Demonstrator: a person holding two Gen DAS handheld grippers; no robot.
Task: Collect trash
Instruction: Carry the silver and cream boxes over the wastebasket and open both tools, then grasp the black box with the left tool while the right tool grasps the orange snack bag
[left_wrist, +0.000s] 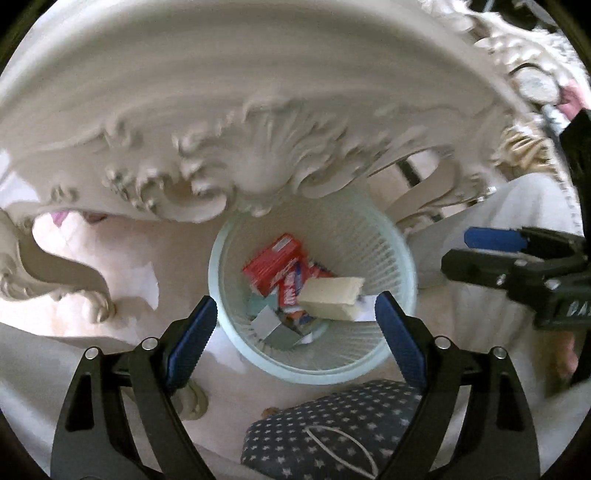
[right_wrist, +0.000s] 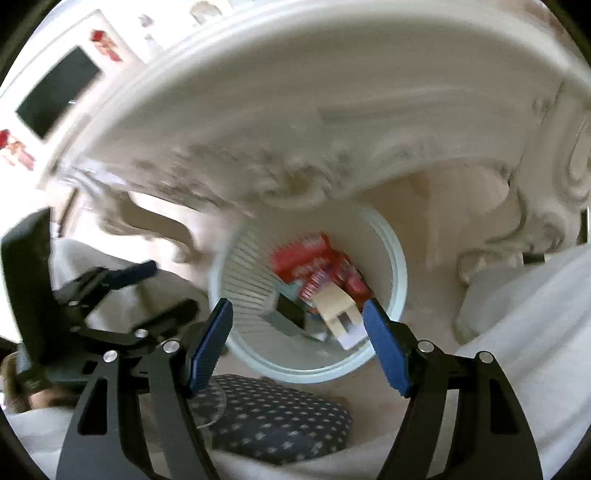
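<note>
A pale blue slatted waste basket stands on the floor under the carved table edge. In it lie a red box, a cream box, a grey box and other scraps. My left gripper hangs above the basket's mouth, open, with nothing between its blue pads. The right gripper shows at the right edge, apart from the basket. In the right wrist view my right gripper is open and empty over the same basket, with the red box and cream box below. The left gripper is at its left.
An ornate white carved table overhangs the basket, and a curled leg stands at the left. A dark star-patterned cushion lies just in front of the basket. White fabric fills the right side. A dark-screened device lies on the tabletop.
</note>
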